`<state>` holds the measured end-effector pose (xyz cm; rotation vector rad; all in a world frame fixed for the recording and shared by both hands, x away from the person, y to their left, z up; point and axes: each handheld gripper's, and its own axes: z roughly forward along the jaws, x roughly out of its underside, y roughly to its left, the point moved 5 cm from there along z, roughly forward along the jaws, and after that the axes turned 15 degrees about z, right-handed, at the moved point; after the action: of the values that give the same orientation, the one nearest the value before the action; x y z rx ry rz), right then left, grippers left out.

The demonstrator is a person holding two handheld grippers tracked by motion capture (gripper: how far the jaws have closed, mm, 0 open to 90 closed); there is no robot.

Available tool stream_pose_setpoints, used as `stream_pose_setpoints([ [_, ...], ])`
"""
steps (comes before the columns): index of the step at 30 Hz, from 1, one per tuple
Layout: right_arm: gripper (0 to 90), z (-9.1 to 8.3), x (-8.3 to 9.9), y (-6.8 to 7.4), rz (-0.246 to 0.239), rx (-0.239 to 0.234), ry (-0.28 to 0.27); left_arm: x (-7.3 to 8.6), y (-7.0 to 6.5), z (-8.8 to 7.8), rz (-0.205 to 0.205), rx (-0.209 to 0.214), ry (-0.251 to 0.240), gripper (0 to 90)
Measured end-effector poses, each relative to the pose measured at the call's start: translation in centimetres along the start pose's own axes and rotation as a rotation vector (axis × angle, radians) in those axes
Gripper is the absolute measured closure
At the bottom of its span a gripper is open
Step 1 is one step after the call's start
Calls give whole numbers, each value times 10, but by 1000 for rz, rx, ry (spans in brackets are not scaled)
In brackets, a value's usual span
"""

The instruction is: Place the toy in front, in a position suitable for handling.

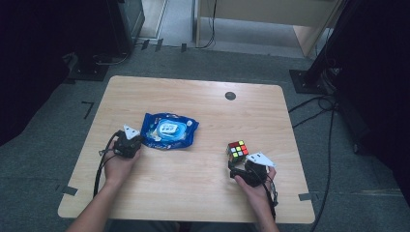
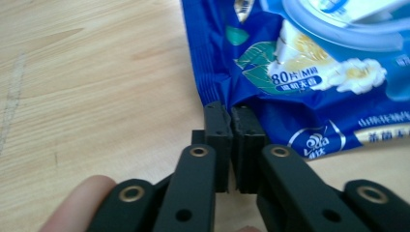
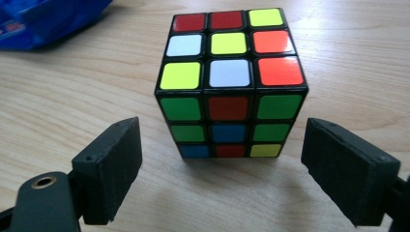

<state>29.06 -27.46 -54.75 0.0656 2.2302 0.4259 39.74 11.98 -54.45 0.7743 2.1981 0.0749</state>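
Left gripper [image 2: 231, 116] is clenched on the corner edge of a blue wet-wipes pack [image 2: 309, 72] lying on the bench [image 1: 193, 174]. Right gripper [image 3: 222, 159] stands wide, released, just before a colour cube [image 3: 227, 82].

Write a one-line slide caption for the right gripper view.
Open right gripper faces a scrambled Rubik's cube standing on the wooden table, not yet touched.

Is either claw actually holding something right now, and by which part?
The left claw pinches the blue wipes packet by its crimped edge seam. The right claw stands open in front of the puzzle cube, holding nothing.
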Motion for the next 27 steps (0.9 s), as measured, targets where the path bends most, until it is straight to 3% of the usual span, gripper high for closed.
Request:
stream_pose_setpoints([
  [4, 148, 1, 0, 1, -4, 5, 3, -9, 10, 7, -82, -70, 16, 701],
  [5, 147, 1, 0, 1, -10, 10, 3, -13, 12, 3, -132, -64, -7, 638],
  [8, 148, 1, 1, 1, -15, 13, 2, -17, 9, -5, -154, -55, -38, 590],
  [10, 148, 1, 1, 1, -19, 18, 1, -28, -3, -19, -142, -36, -109, 552],
  [12, 148, 1, 1, 1, -21, 20, 1, -32, -8, -24, -142, -30, -130, 533],
  [14, 148, 1, 1, 2, -22, 26, 2, -46, -28, -34, -149, 26, -192, 534],
  [16, 148, 2, 1, 2, -27, 28, 3, -56, -50, -35, -108, 86, -224, 548],
  [18, 148, 2, 1, 3, -28, 30, 1, -64, -70, -31, -84, 142, -236, 567],
  [19, 148, 2, 1, 3, -28, 30, 1, -64, -70, -31, -84, 142, -236, 576],
  [23, 149, 2, 2, 3, -32, 34, 1, -77, -103, -18, -59, 228, -237, 556],
  [25, 148, 2, 2, 3, -33, 36, 0, -78, -107, -15, -48, 230, -228, 542],
  [26, 149, 1, 2, 3, -37, 37, -2, -79, -114, -9, -38, 260, -205, 514],
  [27, 149, 1, 2, 3, -37, 37, -2, -79, -114, -9, -38, 260, -205, 507],
])
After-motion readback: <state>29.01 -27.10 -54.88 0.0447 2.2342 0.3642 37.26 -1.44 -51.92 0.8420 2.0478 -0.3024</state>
